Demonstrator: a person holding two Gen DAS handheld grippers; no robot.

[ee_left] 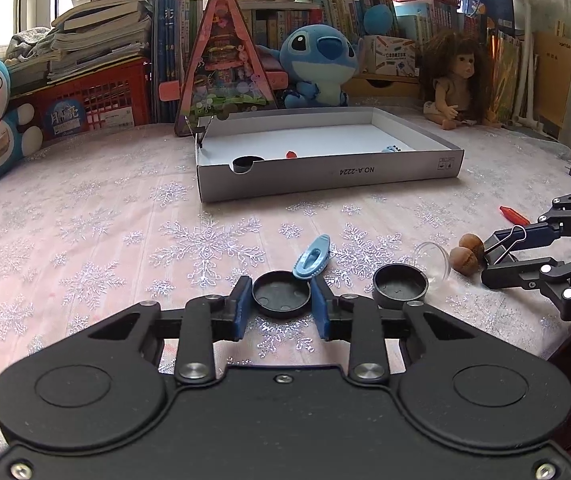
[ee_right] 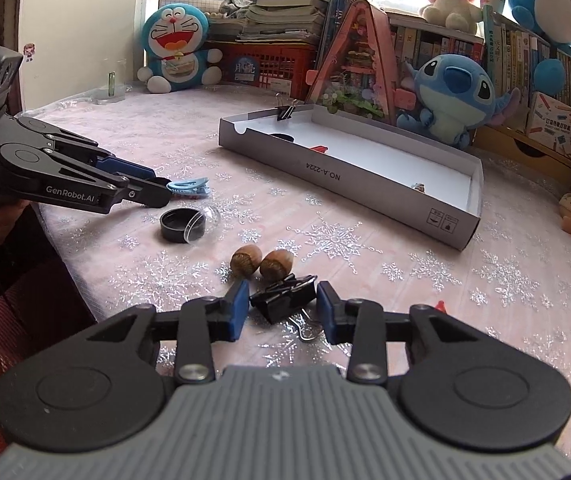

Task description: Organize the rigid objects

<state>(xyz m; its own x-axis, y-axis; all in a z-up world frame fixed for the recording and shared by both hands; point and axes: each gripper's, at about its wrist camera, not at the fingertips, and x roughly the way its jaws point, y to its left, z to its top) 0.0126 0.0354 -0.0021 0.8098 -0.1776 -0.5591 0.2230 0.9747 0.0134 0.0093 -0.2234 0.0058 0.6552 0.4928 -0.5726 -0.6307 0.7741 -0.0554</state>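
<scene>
left wrist view
- your left claw (ee_left: 281,307): closed onto the black cap (ee_left: 281,294), a pad at each side, cap low on the table (ee_left: 85,240).
- beside it: blue clip (ee_left: 312,258) just past the right finger.
- goal: grey box (ee_left: 325,178) well ahead, a few pieces inside.

right wrist view
- your right claw (ee_right: 283,312): brackets the black binder clip (ee_right: 281,300); pads not quite touching, so not gripped.
- near: two acorns (ee_right: 261,264) just beyond.
- step: paired pick-up.
- next: finish the right squeeze, lift both, carry to the box.
</scene>
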